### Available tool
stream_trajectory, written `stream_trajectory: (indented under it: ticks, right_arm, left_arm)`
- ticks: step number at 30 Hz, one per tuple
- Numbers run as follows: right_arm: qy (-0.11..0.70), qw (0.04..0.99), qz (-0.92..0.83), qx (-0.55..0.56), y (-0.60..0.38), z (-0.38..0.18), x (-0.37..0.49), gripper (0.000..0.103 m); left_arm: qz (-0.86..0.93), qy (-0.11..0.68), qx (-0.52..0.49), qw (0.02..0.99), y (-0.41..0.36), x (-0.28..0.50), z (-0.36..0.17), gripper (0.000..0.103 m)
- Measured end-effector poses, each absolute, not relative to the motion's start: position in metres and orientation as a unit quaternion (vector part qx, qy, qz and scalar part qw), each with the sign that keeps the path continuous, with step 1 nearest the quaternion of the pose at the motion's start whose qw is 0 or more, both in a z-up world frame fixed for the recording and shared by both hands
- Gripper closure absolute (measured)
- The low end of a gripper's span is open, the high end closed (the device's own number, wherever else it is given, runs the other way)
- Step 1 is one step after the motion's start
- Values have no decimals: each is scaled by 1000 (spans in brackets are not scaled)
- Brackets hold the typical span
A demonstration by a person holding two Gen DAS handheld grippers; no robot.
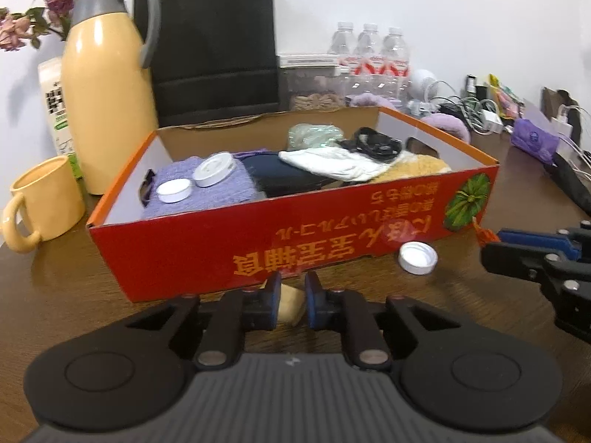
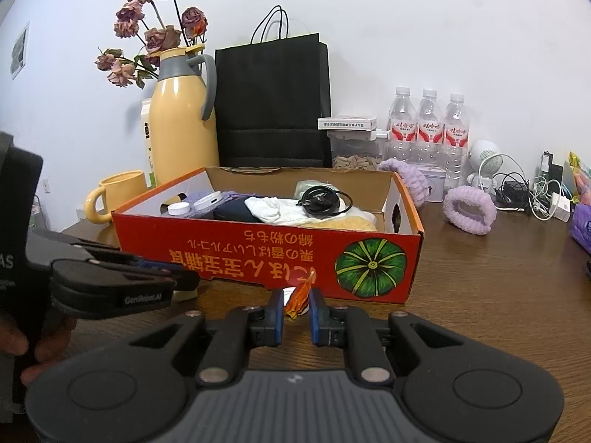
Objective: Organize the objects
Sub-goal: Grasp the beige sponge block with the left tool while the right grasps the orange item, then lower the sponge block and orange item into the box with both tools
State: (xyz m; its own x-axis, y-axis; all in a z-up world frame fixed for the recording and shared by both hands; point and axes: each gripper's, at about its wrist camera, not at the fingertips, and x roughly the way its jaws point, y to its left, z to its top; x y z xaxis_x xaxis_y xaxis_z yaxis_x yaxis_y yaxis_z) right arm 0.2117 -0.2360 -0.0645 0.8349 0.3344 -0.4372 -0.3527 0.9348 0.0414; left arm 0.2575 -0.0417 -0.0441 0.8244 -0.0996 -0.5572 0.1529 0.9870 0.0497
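Grippers sit nearest, both low over a brown wooden table (image 2: pixel 480 295). Left gripper (image 1: pixel 290 301) has its jaws drawn close on a pale yellow lump (image 1: pixel 291 304) lying on the table; whether the pads press it is unclear. Right gripper (image 2: pixel 296 304) is clamped on a small orange wrapper (image 2: pixel 297 299). A hand (image 2: pixel 40 347) holds the left gripper's handle at the right wrist view's left edge.

Just past the wrapper, a white cap (image 1: pixel 417 257) lies open side up on the table, close to the box front.

Behind the grippers stands a red cardboard box (image 1: pixel 295 247), open at the top, with upside-down yellow lettering and a green pumpkin picture. Inside, from left to right: two round white tins (image 1: pixel 192 181) resting on a purple knit cloth (image 1: pixel 221 192), a dark blue item (image 1: pixel 280 177), a white cloth (image 1: pixel 328 164), a black cable coil (image 2: pixel 321 199) on top, and a yellow fuzzy cloth (image 1: pixel 417 168).

Left of the box are a yellow mug (image 1: pixel 40 206) and a tall yellow jug (image 1: pixel 107 92) with a grey handle. Farther back, by the white wall: dried roses (image 2: pixel 147 37), a black paper bag (image 2: pixel 273 103), three water bottles (image 2: pixel 428 129), purple fluffy bands (image 2: pixel 469 210), and tangled chargers (image 2: pixel 532 195).
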Motion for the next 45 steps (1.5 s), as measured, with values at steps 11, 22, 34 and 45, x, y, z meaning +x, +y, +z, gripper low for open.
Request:
stream_trajectory:
  ticks: [11, 22, 34, 45]
  right_arm:
    - [225, 957, 183, -22, -235, -64, 211, 90]
    - [205, 960, 188, -16, -236, -59, 208, 90]
    - [157, 966, 201, -33, -213, -21, 243, 90]
    - [160, 969, 187, -26, -194, -20, 329, 90]
  left_arm:
    - [-73, 317, 36, 945, -38, 271, -51, 67]
    - [-65, 268, 40, 960, -41, 244, -31, 67]
    - [-33, 198, -8, 980, -26, 262, 25, 66]
    - [2, 185, -28, 982, -8, 325, 33, 66]
